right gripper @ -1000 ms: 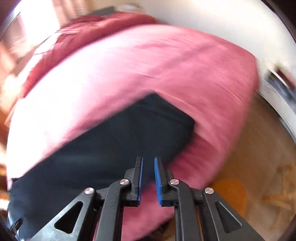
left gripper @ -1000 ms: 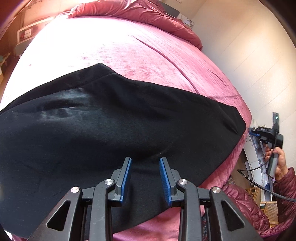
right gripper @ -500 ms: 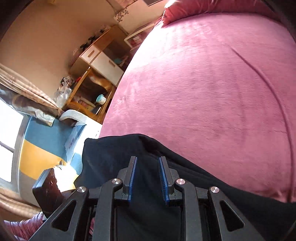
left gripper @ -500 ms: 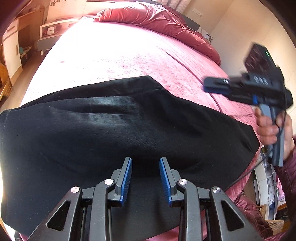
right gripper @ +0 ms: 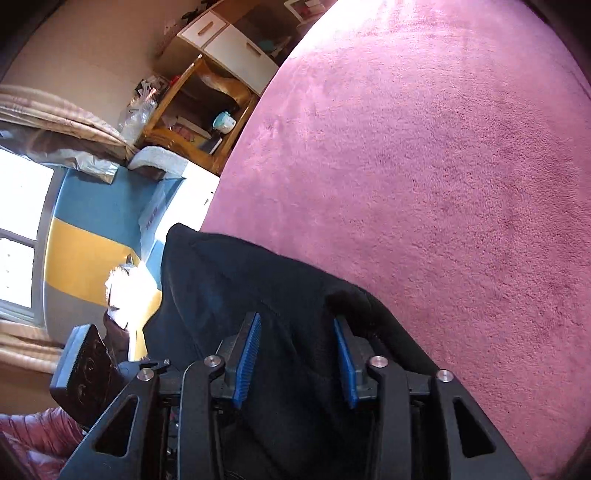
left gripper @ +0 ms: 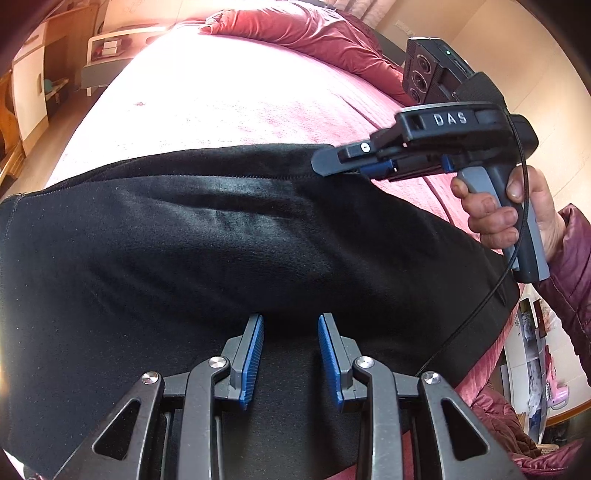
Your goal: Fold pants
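Observation:
Black pants (left gripper: 229, 251) lie spread across a pink bed (left gripper: 229, 96). My left gripper (left gripper: 291, 325) is open and empty, low over the near part of the pants. My right gripper (right gripper: 297, 325) is open, its blue pads on either side of the raised far edge of the pants (right gripper: 258, 280). In the left wrist view the right gripper (left gripper: 332, 168) shows side-on at the far edge of the pants, held by a hand (left gripper: 495, 218).
A crumpled red duvet (left gripper: 303, 33) lies at the head of the bed. Wooden shelves and a white cabinet (right gripper: 221, 74) stand beside the bed. A blue and yellow floor area (right gripper: 92, 236) lies below. Clutter stands at the right bed edge (left gripper: 532, 354).
My right gripper has swung in over the bed to the far edge of the pants and opened wider around the fabric. My left gripper has stayed open over the pants.

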`<state>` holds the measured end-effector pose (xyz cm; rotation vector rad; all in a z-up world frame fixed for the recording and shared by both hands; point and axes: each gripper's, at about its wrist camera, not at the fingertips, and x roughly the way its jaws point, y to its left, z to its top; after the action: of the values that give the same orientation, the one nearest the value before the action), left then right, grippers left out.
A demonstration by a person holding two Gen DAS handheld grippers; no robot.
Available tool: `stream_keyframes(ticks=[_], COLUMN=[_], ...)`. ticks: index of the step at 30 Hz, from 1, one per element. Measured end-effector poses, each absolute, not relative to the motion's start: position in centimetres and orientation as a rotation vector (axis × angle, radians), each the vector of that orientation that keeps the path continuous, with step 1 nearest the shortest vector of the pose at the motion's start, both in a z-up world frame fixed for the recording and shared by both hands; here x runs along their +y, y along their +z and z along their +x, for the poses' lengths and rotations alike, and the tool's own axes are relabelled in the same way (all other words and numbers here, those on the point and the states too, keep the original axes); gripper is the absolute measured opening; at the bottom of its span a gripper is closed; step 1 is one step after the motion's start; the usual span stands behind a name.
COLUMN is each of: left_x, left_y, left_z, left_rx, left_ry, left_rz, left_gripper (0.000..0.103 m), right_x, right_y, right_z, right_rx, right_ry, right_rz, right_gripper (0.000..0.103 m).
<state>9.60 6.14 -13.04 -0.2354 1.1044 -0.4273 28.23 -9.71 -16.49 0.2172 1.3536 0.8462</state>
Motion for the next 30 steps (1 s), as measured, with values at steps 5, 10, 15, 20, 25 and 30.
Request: stream_keyframes(ticks=[5, 10, 15, 20, 25, 30], left_x=[6.3, 7.1, 8.3, 12.8, 21.2, 29.6], left_y=[-13.6, -15.2, -14.3, -12.4, -11.2, -12.3], left_z=[10.8, 12.5, 11.8, 10.3, 7.4, 3.3], left_rx=[1.11, 1.145, 1.159, 1.119, 1.085, 1.088], left_ry=[-0.387, -0.362, -0.356, -0.253, -0.042, 0.157], left_rz=[-0.256, -0.341, -0.357, -0.389, -0.512, -0.716], left_gripper=[0.031, 0.03, 0.031, 0.05, 0.05, 0.05], right_x=[-10.9, -10.4, -11.4, -13.7, -15.5, -16.0], right_y=[-13.9, -18.0, -16.7, -13.2, -11.2, -12.4], right_z=[28.2, 28.7, 28.2, 25.0, 19.1, 13.7], right_rx=[1.188, 1.247, 1.238, 1.134, 1.089, 1.103], right_ry=[0.773, 0.639, 0.615, 0.542, 0.546, 0.529], right_rz=[0.241, 0.185, 0.247, 0.234, 0.214, 0.161], right_gripper=[0.005, 0.005, 0.014, 0.047, 0.047, 0.047])
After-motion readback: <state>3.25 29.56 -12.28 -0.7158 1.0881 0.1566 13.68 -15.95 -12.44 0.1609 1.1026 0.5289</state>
